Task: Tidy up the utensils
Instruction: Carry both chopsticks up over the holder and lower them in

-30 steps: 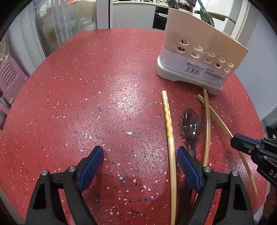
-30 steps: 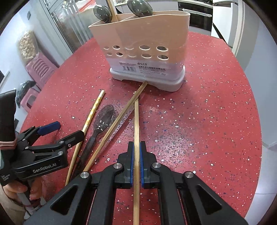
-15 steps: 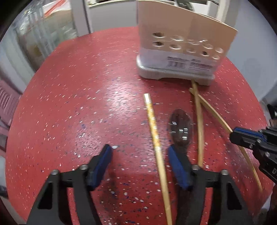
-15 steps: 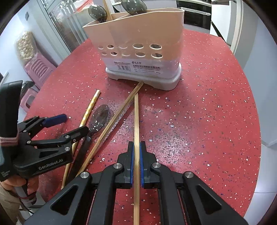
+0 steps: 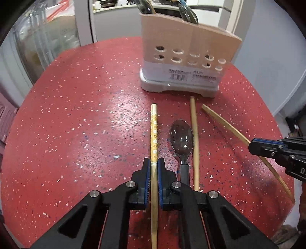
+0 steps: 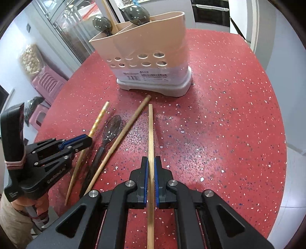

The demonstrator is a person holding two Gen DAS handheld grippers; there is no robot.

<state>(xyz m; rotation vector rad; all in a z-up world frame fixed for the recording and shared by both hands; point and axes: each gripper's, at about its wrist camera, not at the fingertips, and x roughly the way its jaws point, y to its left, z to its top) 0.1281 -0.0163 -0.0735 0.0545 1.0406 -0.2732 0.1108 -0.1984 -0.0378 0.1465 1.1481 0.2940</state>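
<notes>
- My left gripper (image 5: 154,168) was clamped on the patterned chopstick (image 5: 154,132), its long axis pointing far toward the utensil caddy (image 5: 187,57).
- My right gripper (image 6: 150,168) gripped a plain chopstick (image 6: 150,132) aimed likewise, slightly nearer the caddy.

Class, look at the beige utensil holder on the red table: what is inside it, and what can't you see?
Inside the utensil holder, two dark translucent spoons and a wooden chopstick poke above the rim. Their lower parts, and anything shorter inside, are hidden by its opaque walls.
</notes>
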